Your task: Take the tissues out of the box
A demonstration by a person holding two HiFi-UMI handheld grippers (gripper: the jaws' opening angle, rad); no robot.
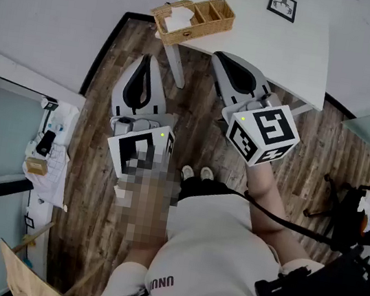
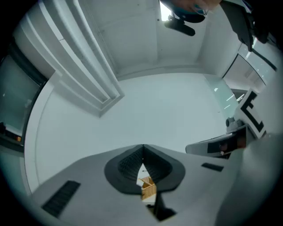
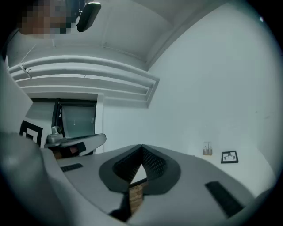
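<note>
A wicker basket point(image 1: 204, 16) with compartments stands on the near left corner of the white table point(image 1: 284, 48). White tissues point(image 1: 179, 19) lie in its left compartment. My left gripper point(image 1: 148, 59) is held over the floor in front of the table, below the basket, shut and empty. My right gripper point(image 1: 221, 58) is beside it, its tip at the table's edge, also shut with nothing in it. In the left gripper view the jaw tips point(image 2: 143, 145) meet, and a bit of the basket point(image 2: 148, 189) shows through the gap below them. The right gripper point(image 3: 141, 146) shows the same closed tips.
A black-and-white marker card point(image 1: 282, 5) lies on the table. A white table leg point(image 1: 174, 64) stands beside the left gripper. Wooden floor point(image 1: 89, 184) runs underneath. A cluttered ledge point(image 1: 49, 147) is at the left, a chair base point(image 1: 333, 199) at the right.
</note>
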